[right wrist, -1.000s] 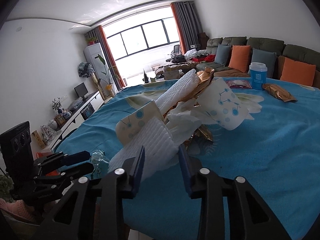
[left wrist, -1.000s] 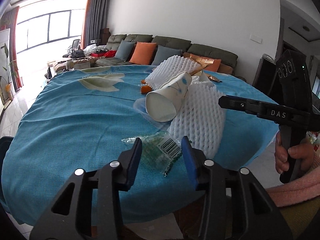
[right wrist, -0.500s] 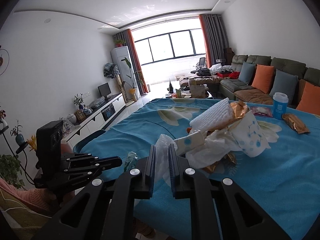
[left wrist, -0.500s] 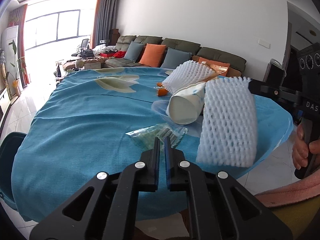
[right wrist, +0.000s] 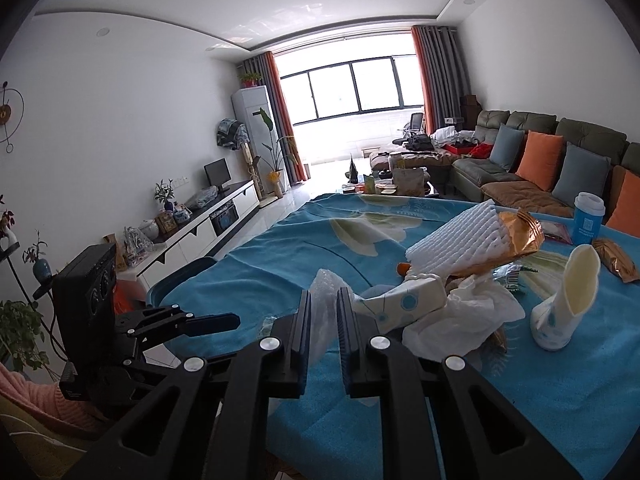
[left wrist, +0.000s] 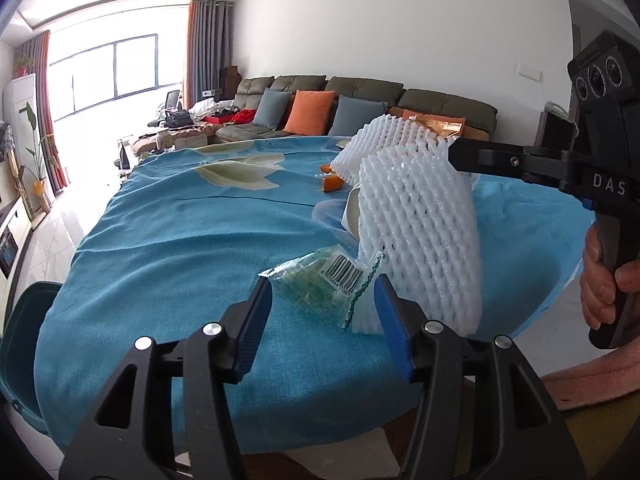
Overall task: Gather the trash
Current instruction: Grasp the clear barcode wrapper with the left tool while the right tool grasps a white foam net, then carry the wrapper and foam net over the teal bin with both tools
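Observation:
My right gripper [right wrist: 323,300] is shut on a white foam fruit net [left wrist: 420,232], which hangs lifted above the blue tablecloth [left wrist: 192,240]; in the right wrist view the net [right wrist: 322,304] shows between the fingers. My left gripper [left wrist: 322,300] is open, just short of a clear plastic wrapper with a barcode [left wrist: 332,284] lying on the cloth. A trash pile sits beyond: a second foam net [right wrist: 460,244], a gold foil bag [right wrist: 520,232], crumpled white paper [right wrist: 468,316], and two paper cups [right wrist: 404,302] [right wrist: 568,300].
A dark teal bin [left wrist: 20,340] stands at the table's left edge. A blue lidded cup [right wrist: 588,216] and a brown snack packet [right wrist: 616,266] lie at the far right. An orange scrap [left wrist: 332,184] lies mid-table. Sofa behind.
My right gripper has raised the foam net higher off the table. My left gripper was shut half a second ago and has opened again near the barcode wrapper.

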